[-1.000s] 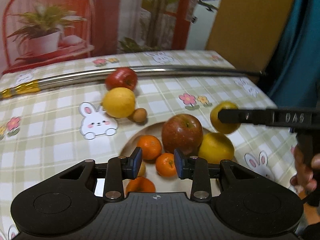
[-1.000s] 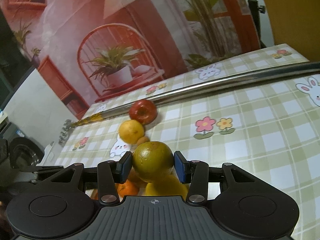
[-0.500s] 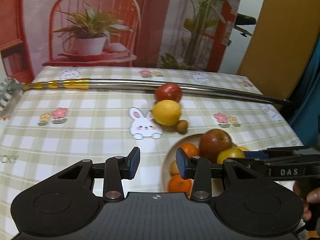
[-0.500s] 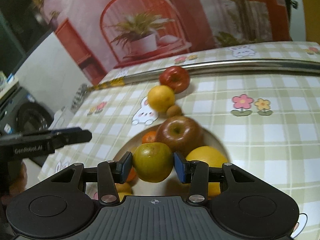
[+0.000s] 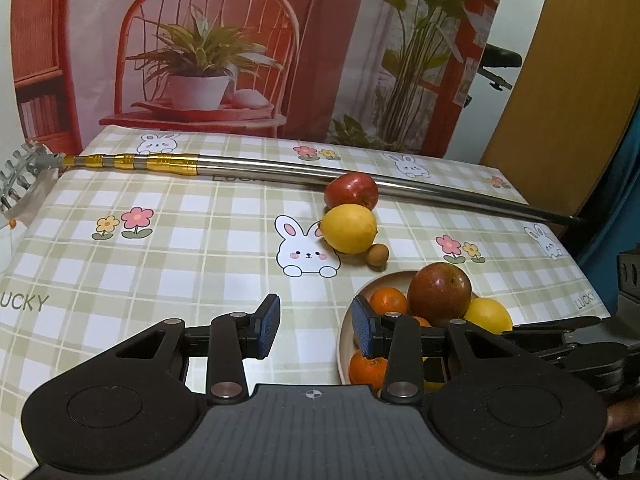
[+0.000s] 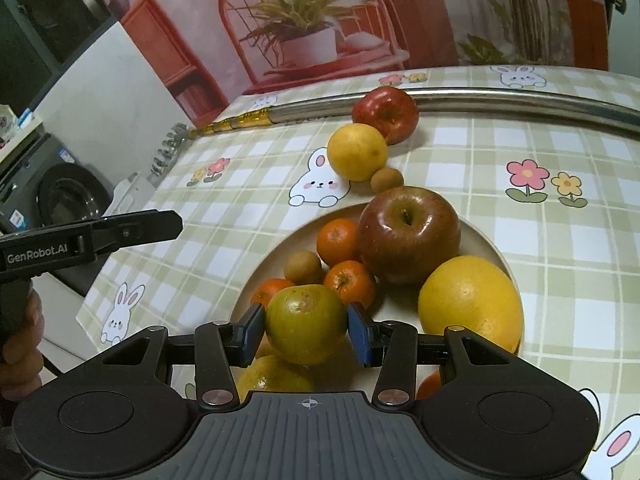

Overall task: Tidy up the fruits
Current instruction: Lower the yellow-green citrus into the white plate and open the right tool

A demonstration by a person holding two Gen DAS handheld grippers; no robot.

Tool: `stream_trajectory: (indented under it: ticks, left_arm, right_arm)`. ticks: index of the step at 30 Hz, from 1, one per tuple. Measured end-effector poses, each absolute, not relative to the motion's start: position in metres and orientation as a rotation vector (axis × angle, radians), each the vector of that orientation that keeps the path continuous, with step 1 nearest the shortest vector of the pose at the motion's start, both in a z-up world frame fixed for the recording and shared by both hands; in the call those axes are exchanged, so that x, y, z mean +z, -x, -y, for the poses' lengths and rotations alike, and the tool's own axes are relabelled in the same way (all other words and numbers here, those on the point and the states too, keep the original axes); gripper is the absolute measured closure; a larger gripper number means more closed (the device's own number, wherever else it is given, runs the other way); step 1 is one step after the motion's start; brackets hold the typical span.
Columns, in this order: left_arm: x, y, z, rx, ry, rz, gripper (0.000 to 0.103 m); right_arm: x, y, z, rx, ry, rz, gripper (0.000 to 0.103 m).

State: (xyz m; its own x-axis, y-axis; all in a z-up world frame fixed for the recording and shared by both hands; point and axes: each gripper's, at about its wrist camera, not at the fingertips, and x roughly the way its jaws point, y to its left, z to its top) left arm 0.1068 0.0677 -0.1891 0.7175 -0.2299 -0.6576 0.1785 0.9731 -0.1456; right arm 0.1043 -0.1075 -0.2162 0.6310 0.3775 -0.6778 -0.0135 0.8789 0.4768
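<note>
Between the blue pads of the right gripper (image 6: 306, 334) sits a greenish-yellow citrus (image 6: 306, 324), pinched on both sides and hanging low over the near part of the cream plate (image 6: 486, 240); whether it already rests on the fruit beneath it cannot be told. On the plate lie a large red apple (image 6: 408, 234), a big yellow orange (image 6: 472, 304), several mandarins (image 6: 339, 241), a small brown kiwi-like fruit (image 6: 303, 267), and another yellowish citrus (image 6: 272, 376) partly hidden under the gripper. So most of the sorting looks done, and the held citrus seems about to join the pile.

Off the plate, on the checked tablecloth (image 5: 160, 264), three pieces are left in a touching row: a red apple (image 5: 351, 191) against the long metal pole (image 5: 256, 168), a yellow lemon-like fruit (image 5: 349, 228) just in front of it, and a small brown fruit (image 5: 377, 255) nearest the plate rim. These probably still need gathering.

The left gripper (image 5: 316, 330) holds nothing, its jaws spread apart, hovering over the cloth just left of the plate and facing those three leftovers; it appears placed to fetch one next. With the plate crowded, added fruit may roll.
</note>
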Motion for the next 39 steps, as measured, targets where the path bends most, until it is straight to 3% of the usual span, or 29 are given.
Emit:
stream_trajectory:
  ticks: [26,39]
  left_arm:
    - [-0.192,-0.108,-0.065,-0.230,0.065,-0.755,0.062]
    - [-0.191,-0.107,-0.066,-0.227,0.070,-0.755,0.062]
  right_arm:
    - [-0.225,-0.115,0.111,0.248,-0.499,-0.901,0.061]
    - [-0.207,-0.109,0.122,0.213,-0.501,-0.829,0.061]
